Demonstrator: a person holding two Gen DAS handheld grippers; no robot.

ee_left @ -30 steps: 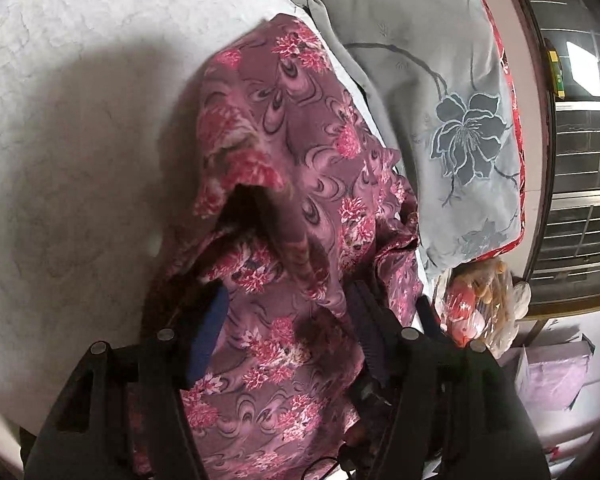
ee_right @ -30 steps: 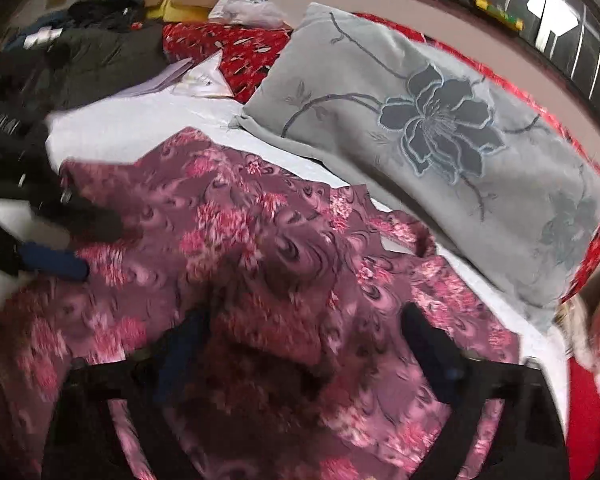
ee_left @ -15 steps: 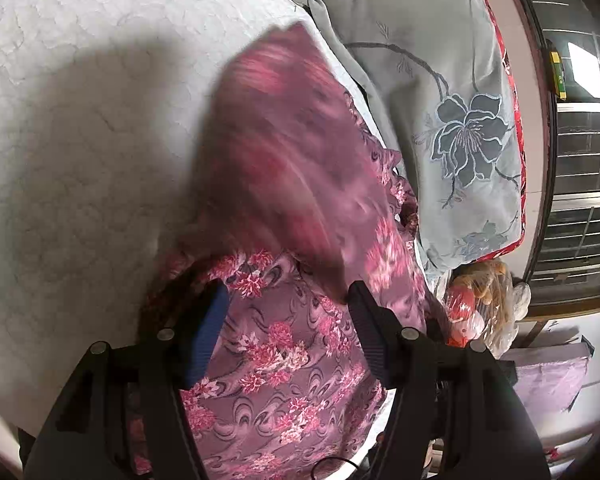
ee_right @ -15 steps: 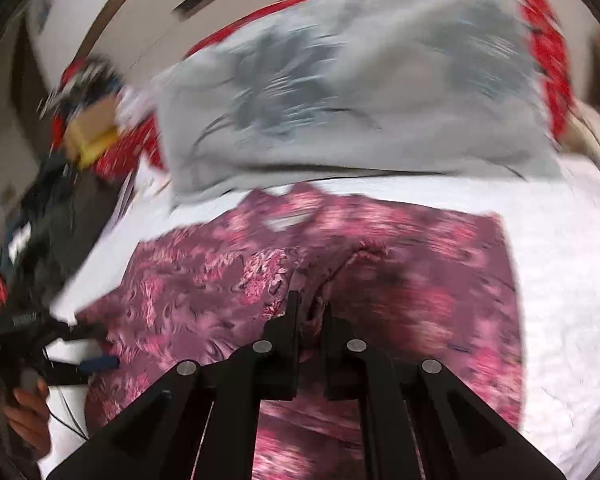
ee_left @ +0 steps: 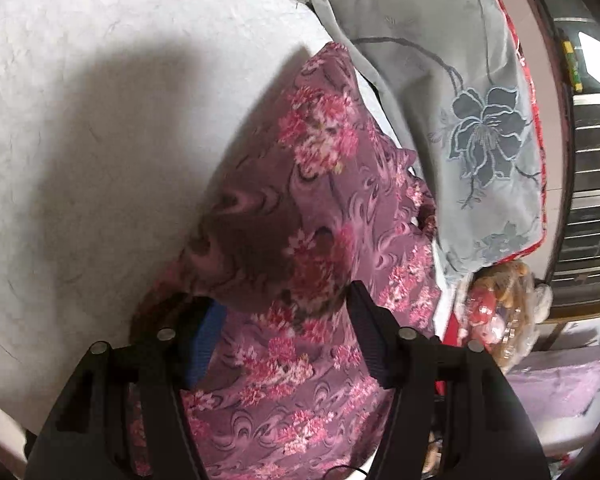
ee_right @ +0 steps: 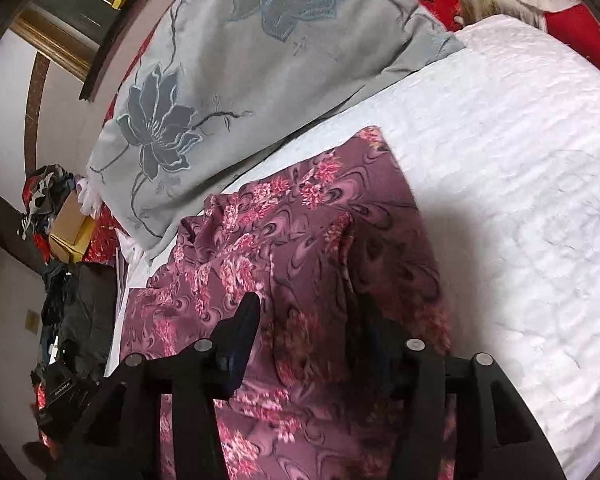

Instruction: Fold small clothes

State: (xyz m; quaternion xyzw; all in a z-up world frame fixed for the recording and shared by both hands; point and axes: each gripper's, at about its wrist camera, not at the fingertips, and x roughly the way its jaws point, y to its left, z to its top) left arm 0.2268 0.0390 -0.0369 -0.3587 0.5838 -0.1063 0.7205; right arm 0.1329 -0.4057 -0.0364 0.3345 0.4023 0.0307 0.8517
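A mauve garment with pink flower print (ee_left: 320, 208) lies on the white quilted bed (ee_left: 100, 100), partly folded over itself. My left gripper (ee_left: 284, 320) is open, its jaws spread wide with a raised fold of the cloth between them, not pinched. In the right wrist view the same garment (ee_right: 300, 248) lies flat with a straight folded edge toward the white quilt (ee_right: 520, 200). My right gripper (ee_right: 308, 320) is open just above the cloth, jaws apart; the right finger is blurred against the fabric.
A grey pillow with a dark flower (ee_left: 460, 100) lies against the garment's far edge, also in the right wrist view (ee_right: 240, 60). A bag of toys (ee_left: 500, 304) sits off the bed's corner. Dark clothes and a cardboard box (ee_right: 68, 232) lie beyond the bed.
My right gripper, shut on the cloth half a second ago, has carried it across and opened, leaving the garment folded. The left gripper has stayed open in place.
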